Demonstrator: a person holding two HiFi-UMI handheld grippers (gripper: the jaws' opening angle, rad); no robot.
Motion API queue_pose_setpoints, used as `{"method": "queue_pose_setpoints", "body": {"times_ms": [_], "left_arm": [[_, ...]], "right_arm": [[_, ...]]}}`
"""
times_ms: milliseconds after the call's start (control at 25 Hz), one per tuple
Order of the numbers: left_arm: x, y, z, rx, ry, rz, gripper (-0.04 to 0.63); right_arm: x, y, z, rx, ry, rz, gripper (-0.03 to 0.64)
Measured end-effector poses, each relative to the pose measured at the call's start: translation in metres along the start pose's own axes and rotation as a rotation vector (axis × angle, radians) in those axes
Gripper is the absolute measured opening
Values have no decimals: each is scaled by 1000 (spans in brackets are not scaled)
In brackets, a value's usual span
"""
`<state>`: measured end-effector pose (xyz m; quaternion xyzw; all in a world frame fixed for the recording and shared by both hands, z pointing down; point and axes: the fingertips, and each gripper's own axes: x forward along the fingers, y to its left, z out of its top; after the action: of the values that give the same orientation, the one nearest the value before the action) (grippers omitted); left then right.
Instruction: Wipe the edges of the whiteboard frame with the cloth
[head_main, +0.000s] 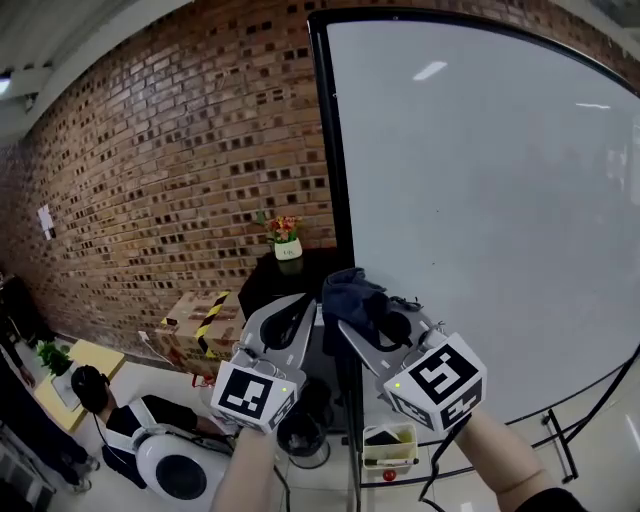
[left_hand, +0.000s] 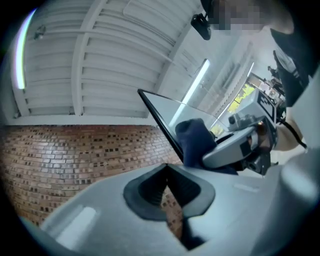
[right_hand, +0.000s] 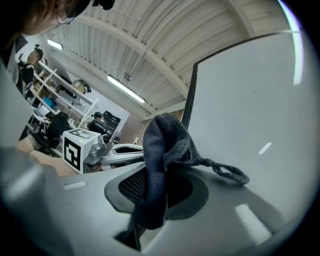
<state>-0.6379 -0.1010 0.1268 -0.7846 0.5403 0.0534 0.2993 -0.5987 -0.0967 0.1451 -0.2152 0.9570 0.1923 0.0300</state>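
Cloth (right_hand: 159, 165) pinched tight in right gripper (head_main: 352, 318), bunched end sticking out to rub. Held right by black frame (head_main: 335, 180) of whiteboard (head_main: 480, 220). Left gripper (head_main: 298, 312) pressed together, empty, waits beside.

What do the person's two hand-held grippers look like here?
The left hand-held gripper and right hand-held gripper are alike: pale grey moulded bodies, dark ribbed jaw pads, and a cube with black-and-white square markers and a small green light.
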Motion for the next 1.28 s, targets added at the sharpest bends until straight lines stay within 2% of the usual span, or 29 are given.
{"method": "queue_pose_setpoints", "body": {"times_ms": [160,400,760,1040,1280], "left_arm": [[9,9,35,40,-68,8,3],[29,24,66,84,-123,-2,3],[59,55,98,115,-165,-3,3],[80,62,145,207,-220,-37,3],[93,69,164,236,-237,-60,3]], "right_arm": [[3,-6,33,-114,-20,-36,86],[9,-30,85,-213,-44,-86,86],[19,-54,144,-215,-104,-86,86],[24,-75,199,-417,-109,-192,86],[28,-83,235,-489,-147,-244,86]]}}
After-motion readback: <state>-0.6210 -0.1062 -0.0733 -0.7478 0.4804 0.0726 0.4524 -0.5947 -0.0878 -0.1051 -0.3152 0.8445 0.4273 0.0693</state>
